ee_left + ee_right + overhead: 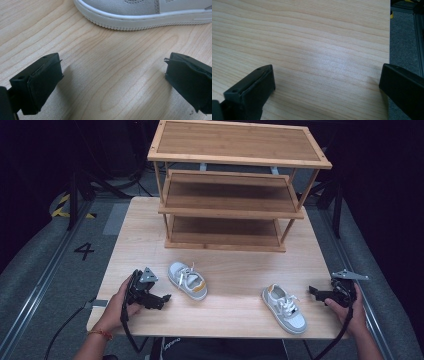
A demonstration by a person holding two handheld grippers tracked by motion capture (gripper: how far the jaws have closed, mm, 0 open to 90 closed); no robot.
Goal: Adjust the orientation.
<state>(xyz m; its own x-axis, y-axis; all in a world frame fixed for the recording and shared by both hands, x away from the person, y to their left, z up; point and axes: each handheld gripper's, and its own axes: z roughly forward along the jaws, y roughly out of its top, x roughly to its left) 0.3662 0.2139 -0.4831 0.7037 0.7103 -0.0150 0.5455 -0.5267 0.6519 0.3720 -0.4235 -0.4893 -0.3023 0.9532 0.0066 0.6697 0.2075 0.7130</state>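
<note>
Two small shoes lie on my pale wood table (225, 270): left shoe (187, 280), right shoe (285, 308). One three-shelf rack (230, 190) stands far. My left gripper (165, 297) and right gripper (312, 291) gape wide, empty. Grey floor (35, 265), dark room.

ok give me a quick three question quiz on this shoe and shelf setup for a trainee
1. True or false: a shoe already sits on the wooden rack.
2. Which gripper has a shoe close ahead of its jaws in its own view? A) left gripper B) right gripper
3. Fill in: both grippers are ____ and hold nothing.

Key:
1. False. Both the left shoe and the right shoe lie on the table, in front of the rack.
2. A. The left shoe's sole shows just beyond its jaws.
3. Open.
</note>
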